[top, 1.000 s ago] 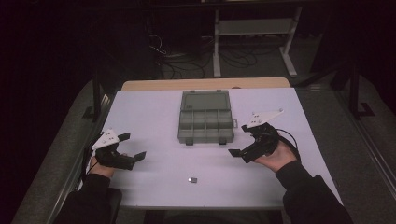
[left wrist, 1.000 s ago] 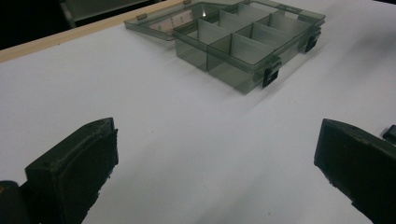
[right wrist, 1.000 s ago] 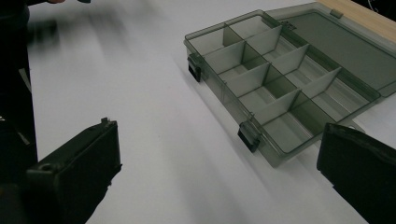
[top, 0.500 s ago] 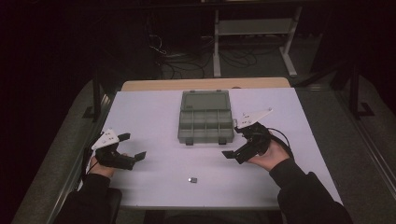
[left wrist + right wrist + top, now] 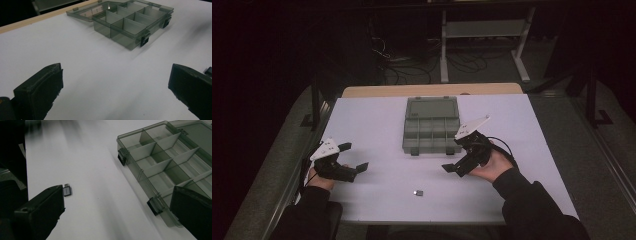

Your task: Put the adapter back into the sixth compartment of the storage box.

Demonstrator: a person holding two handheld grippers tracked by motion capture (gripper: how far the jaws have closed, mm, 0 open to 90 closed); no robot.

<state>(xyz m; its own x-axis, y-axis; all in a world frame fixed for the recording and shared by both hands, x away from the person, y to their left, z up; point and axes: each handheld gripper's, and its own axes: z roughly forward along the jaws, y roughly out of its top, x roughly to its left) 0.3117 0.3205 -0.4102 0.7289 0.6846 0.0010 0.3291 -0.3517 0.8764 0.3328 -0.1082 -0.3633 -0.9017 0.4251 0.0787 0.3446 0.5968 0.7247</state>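
On the left, the left hand-held gripper (image 5: 354,156) hovers low over the white worktop (image 5: 372,125) with its jaws spread wide and nothing between them. In the left gripper view the two black pads stand well apart over bare surface, with the translucent grey plastic compartment box (image 5: 130,23) farther ahead, its lid folded flat behind it. This one looks idle, so the risk here is small. If it swings inward, though, it could knock the box askew.

Near the front middle of the worktop lies the small grey metal-tipped rectangular piece (image 5: 418,192), flat and alone, well apart from the box (image 5: 432,131). It is tiny and low, which is where trouble seems likeliest. Jaws closing slightly off-centre could flick it across the smooth surface or off the near edge. Pads coming down too steeply could pin it against the worktop instead of gripping it.

On the right, the right hand-held gripper (image 5: 454,159) is also released, jaws wide, holding and touching nothing. It sits just beside the box's near right corner and angles down toward the small piece. In the right gripper view the piece (image 5: 67,190) shows just past the tip of one jaw, not between the two, so the aim looks off to one side. The box's latches (image 5: 123,156) lie close to the other jaw, and a careless sweep could catch one and drag the box.
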